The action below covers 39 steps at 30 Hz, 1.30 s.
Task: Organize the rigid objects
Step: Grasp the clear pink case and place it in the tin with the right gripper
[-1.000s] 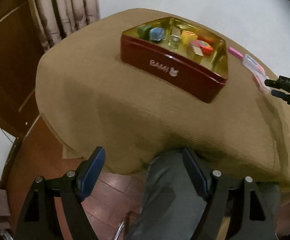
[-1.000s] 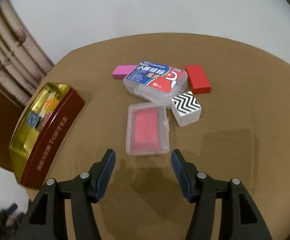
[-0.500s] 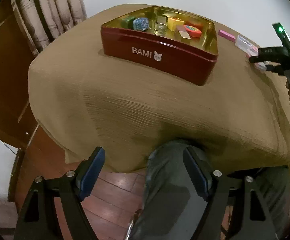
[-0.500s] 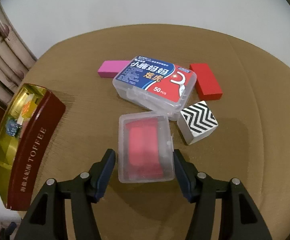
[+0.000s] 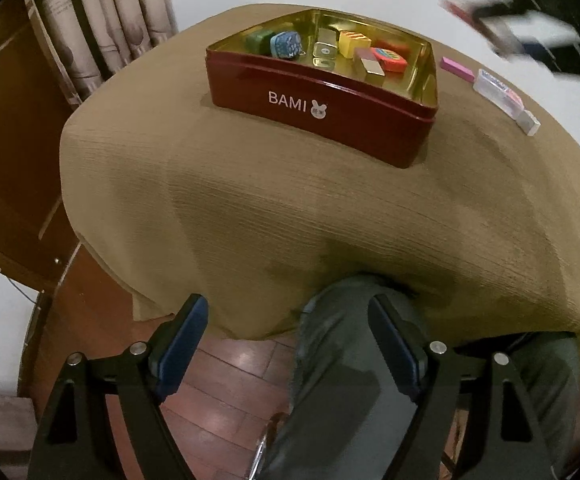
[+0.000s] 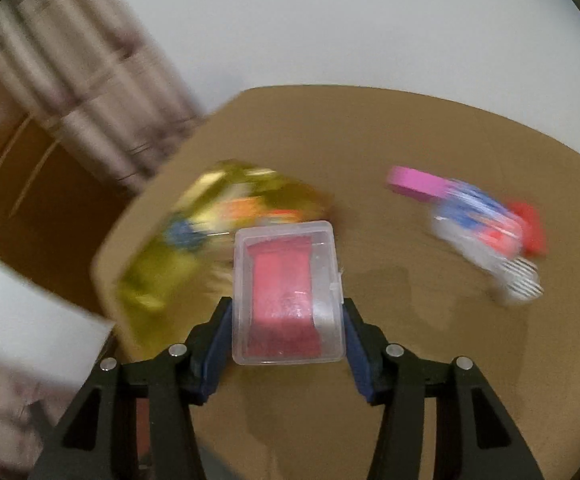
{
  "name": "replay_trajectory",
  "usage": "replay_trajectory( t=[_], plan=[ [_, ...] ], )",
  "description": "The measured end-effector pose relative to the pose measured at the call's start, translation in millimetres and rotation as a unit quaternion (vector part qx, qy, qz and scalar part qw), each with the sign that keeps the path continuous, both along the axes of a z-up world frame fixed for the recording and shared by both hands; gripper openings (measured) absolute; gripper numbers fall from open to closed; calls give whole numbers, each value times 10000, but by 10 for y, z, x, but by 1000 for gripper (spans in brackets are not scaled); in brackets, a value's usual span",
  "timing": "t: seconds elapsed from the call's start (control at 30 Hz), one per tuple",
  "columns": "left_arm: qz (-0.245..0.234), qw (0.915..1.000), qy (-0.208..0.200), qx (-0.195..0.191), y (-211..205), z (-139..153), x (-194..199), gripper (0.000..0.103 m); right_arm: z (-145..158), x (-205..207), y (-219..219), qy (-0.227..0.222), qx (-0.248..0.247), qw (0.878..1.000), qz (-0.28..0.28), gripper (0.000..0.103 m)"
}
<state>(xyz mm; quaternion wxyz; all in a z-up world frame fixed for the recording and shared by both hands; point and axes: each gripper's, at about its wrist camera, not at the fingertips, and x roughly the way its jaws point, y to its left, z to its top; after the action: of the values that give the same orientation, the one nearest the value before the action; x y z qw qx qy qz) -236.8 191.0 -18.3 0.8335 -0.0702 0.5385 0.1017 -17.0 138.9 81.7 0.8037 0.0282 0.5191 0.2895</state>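
1. Clearly clamped, the right gripper (image 6: 288, 322) has its two blue pads (image 6: 219, 334) pressed against the long sides of a clear plastic case (image 6: 288, 292) with a red insert, and the case is off the table.
2. Behind the case, the tan tablecloth (image 6: 370, 140) and everything on it are smeared by blur in the right wrist view.
3. Left of the case, the gold-lined tin (image 6: 194, 240) shows only as a yellow streak.
4. Off to the right on the cloth lie a pink block (image 6: 416, 184), a clear floss-pick box (image 6: 478, 224) with a blue and red label, a red block (image 6: 532, 228) and a black-and-white zigzag block (image 6: 524, 280), close together.
5. Meanwhile the left gripper (image 5: 288, 344) hangs below the table's near edge with its jaws wide apart and opening, nothing between them but a grey-trousered leg (image 5: 346, 380) and the wood floor (image 5: 226, 380) behind.
6. From that view the dark red tin (image 5: 322, 112), marked BAMI with a rabbit, sits on the cloth towards the far side.
7. Inside it are several small items, among them a green block (image 5: 259, 40), a blue tin (image 5: 287, 45) and a yellow block (image 5: 354, 42).
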Motion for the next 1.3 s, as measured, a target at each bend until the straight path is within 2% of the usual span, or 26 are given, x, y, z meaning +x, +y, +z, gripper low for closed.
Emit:
replay_trajectory(
  t=[0.1, 0.2, 0.33, 0.5, 0.73, 0.87, 1.03, 1.17, 1.3],
  plan=[
    [57, 10000, -26, 7, 14, 18, -14, 79, 0, -23, 570, 214, 25, 9971, 736, 53],
    [76, 9999, -23, -82, 22, 32, -14, 79, -175, -9, 1119, 378, -320, 9898, 1337, 53],
    [4, 10000, 7, -88, 0, 37, 4, 79, -457, 21, 1458, 607, -664, 9798, 1788, 53],
    [-5, 9999, 45, -123, -17, 28, 13, 79, -684, 126, 1763, 535, -1138, 9723, 1972, 53],
    [39, 9995, 186, -246, 12, -41, 45, 79, -828, 293, 1876, 258, -1741, 9628, 2051, 53],
    [9, 9995, 222, -229, -3, -67, 48, 79, -855, 409, 1868, 127, -1760, 9645, 1963, 54],
    [-44, 9996, 210, -168, -34, -69, 23, 79, -870, 501, 1764, 292, -1440, 9713, 1873, 54],
    [-59, 9996, 238, -162, -44, -82, 14, 79, -681, 577, 1512, 200, -970, 9782, 1826, 54],
    [-111, 9997, 207, -15, -77, -87, 3, 79, -474, 579, 1232, 71, -429, 9873, 1527, 55]
  ],
)
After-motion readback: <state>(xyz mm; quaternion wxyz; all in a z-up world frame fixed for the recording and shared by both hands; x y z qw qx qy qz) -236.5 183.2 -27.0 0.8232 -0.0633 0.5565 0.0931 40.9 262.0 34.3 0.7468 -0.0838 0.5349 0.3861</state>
